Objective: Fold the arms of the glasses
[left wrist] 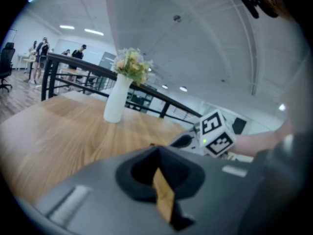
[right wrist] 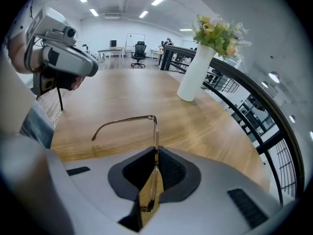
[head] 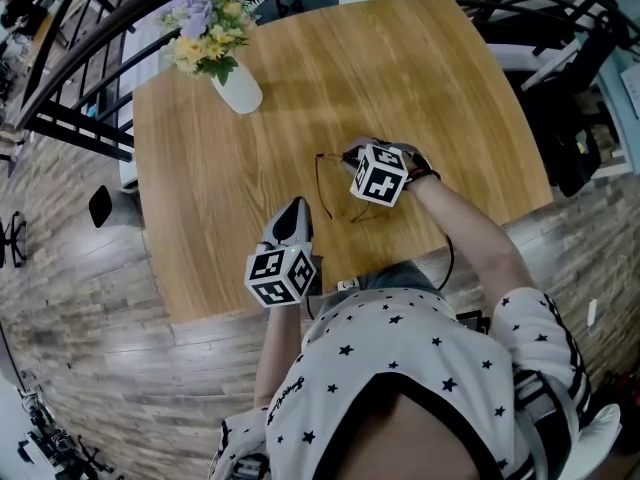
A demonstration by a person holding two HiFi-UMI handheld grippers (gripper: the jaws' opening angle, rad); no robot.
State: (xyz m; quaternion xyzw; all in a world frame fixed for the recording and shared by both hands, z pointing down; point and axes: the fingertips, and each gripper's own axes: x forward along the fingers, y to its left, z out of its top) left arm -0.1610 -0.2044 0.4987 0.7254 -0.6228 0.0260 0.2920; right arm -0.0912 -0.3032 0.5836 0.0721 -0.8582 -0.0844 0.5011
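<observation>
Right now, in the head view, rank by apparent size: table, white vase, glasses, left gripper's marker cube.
table
left gripper's marker cube, enlarged by nearness
white vase and glasses: look alike, glasses partly hidden, unranked

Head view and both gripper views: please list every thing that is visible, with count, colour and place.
table: one, light wood, centre
vase: one, white, far left corner of the table
flowers: one bunch, yellow and purple, in the vase
glasses: one pair, thin golden frame, between the right tongs
railing: one, black, beyond the table
marker cubes: two, black and white, one on each tongs
right tongs: one, grey, shut on the glasses
left tongs: one, grey, shut and empty, near table edge
</observation>
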